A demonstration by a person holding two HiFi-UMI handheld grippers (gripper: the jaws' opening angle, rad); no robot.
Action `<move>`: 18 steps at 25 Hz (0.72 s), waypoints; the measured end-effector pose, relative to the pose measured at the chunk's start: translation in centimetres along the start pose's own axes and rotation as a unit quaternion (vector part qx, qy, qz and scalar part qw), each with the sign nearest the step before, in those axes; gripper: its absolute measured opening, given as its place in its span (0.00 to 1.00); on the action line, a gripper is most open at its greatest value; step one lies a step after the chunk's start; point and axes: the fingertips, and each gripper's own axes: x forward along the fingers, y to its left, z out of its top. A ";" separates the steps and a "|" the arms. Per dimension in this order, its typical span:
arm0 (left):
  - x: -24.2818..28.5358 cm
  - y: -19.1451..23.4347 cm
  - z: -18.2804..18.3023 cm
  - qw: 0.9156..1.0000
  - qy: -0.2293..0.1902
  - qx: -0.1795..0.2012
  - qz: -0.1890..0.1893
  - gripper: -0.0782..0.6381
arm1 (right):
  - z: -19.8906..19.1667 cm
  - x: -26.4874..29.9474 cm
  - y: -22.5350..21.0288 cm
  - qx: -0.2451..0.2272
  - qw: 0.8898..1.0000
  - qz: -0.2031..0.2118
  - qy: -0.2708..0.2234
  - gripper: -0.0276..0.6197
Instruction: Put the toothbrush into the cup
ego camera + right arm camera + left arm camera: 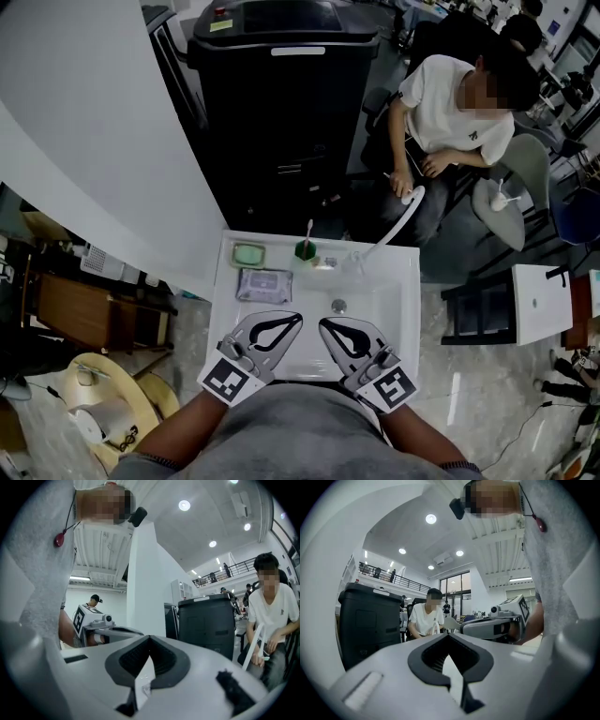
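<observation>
From the head view, you hold both tools low over the near edge of the white sink (405,281), side by side and pointing away from you. Your left tool (296,320) and your right tool (323,324) each have their jaw tips pressed together, with nothing caught in them. The toothbrush (309,228) stands upright in the green cup (305,250) on the sink's back rim, well apart from both tools. The cup sits between the green soap dish (248,254) and the tap (325,263). A packet of wipes (263,284) lies just in front of the soap dish, and the drain (338,306) is near your right tool. Behind the sink is a black machine (281,103), and to its right is a seated person (450,112).

In the left gripper view, your left tool's jaws meet at the tips and are empty.

In the right gripper view, your right tool's jaws are fully closed and also empty.
</observation>
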 end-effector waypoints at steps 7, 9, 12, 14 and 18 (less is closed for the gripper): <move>-0.2 0.0 0.5 1.000 -0.007 -0.003 -0.001 0.12 | 0.4 0.1 -0.1 -0.001 1.000 -0.001 -0.001 0.06; -0.3 0.1 0.5 1.000 -0.006 -0.001 -0.002 0.12 | 0.4 0.2 -0.1 0.001 1.000 -0.001 -0.003 0.06; -0.5 0.2 0.4 1.000 -0.004 0.000 -0.002 0.12 | 0.4 0.3 -0.1 0.003 1.000 -0.001 -0.003 0.06; -0.7 0.3 0.3 1.000 -0.003 -0.001 -0.001 0.12 | 0.3 0.4 0.1 0.003 1.000 0.000 -0.001 0.06; -1.1 0.4 0.3 1.000 -0.005 -0.001 0.003 0.12 | 0.4 0.7 0.4 0.001 1.000 0.001 -0.003 0.06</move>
